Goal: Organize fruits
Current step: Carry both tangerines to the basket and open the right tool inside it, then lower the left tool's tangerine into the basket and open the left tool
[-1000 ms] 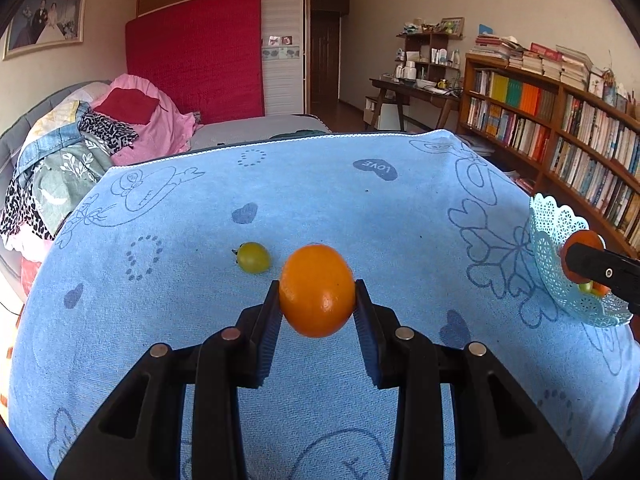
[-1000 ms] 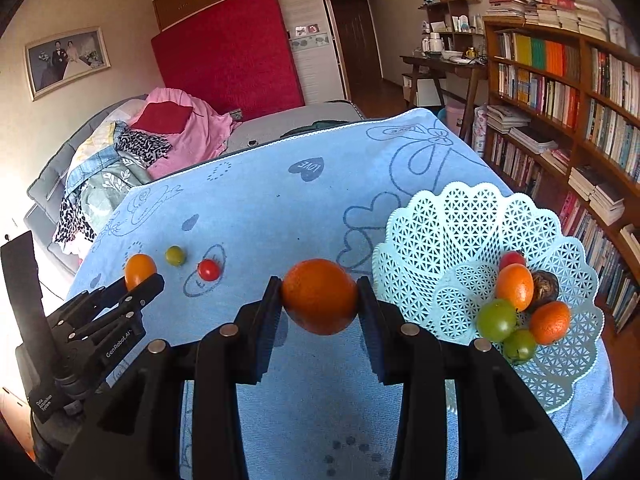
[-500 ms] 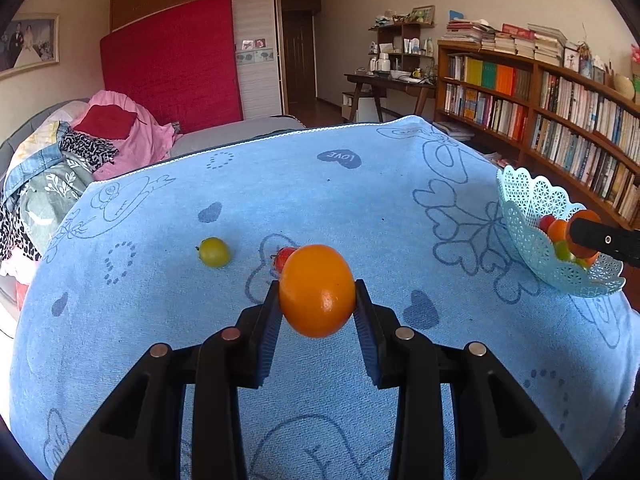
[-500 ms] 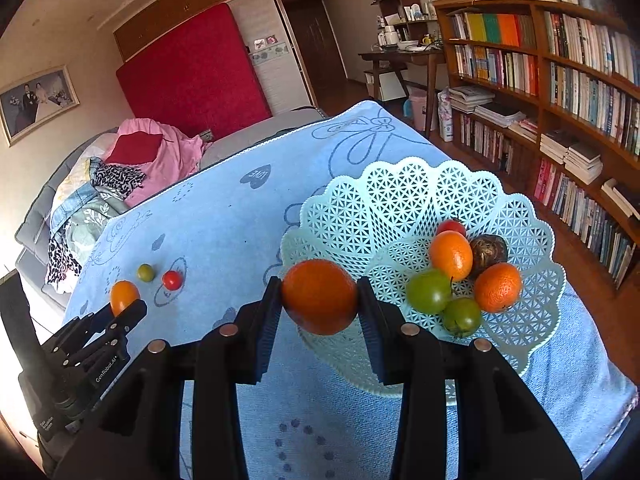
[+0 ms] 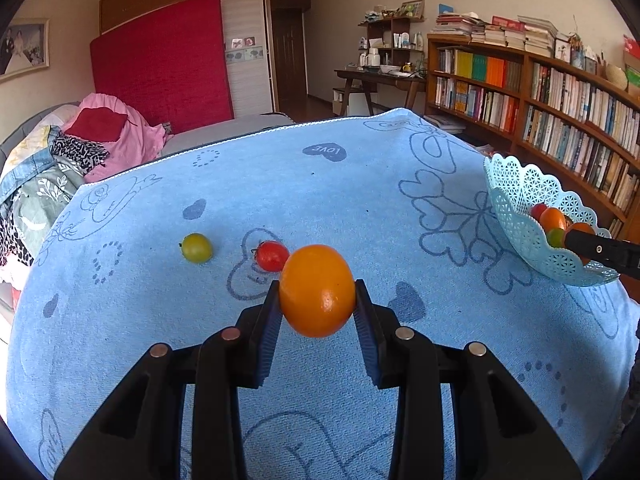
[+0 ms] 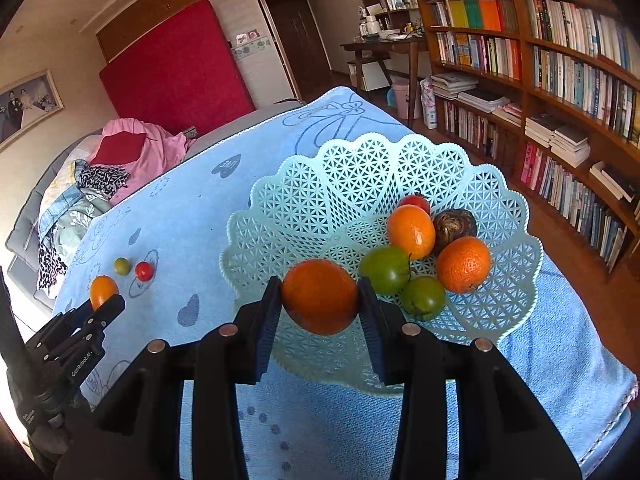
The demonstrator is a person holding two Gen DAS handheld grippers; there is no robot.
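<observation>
— Two grippers, two fruits? Where is each?

— Yes. My left gripper [image 5: 316, 306] is clamped on a yellow-orange fruit [image 5: 317, 290], held above the blue cloth [image 5: 320, 184]. Just beyond it lie a small red tomato [image 5: 272, 255] and, further left, a green one [image 5: 196, 247].

— And your right?

— My right gripper [image 6: 319, 306] sits over the near rim of the pale lattice basket [image 6: 340, 184]. Its jaws have just been opening, with an orange [image 6: 319, 296] between them; whether the pads still press on it, I cannot tell.

— What's in the basket?

— Six pieces, bunched at the right: two orange, two green, one red, one dark brown.
</observation>
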